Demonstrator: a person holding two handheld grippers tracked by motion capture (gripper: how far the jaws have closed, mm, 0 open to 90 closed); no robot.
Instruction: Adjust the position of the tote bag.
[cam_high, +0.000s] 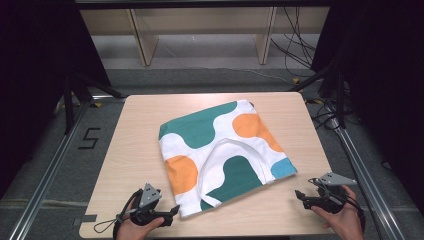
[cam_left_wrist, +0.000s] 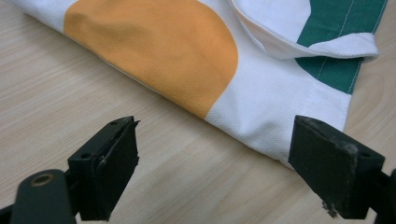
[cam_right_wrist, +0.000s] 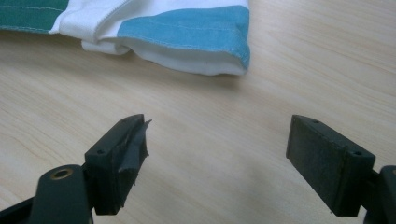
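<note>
A folded cloth, white with teal, orange and light blue patches, lies at the middle of the wooden table. My left gripper sits near the table's front edge, just left of the cloth's near corner; its jaws stand open with bare wood between them, and the right jaw is close to that corner. My right gripper rests open at the front right, a short way from the cloth's light blue corner, nothing between its jaws.
The table's front edge runs just below both hands. Metal rails flank the table on either side. Wooden shelf legs and loose cables lie on the floor beyond the far edge.
</note>
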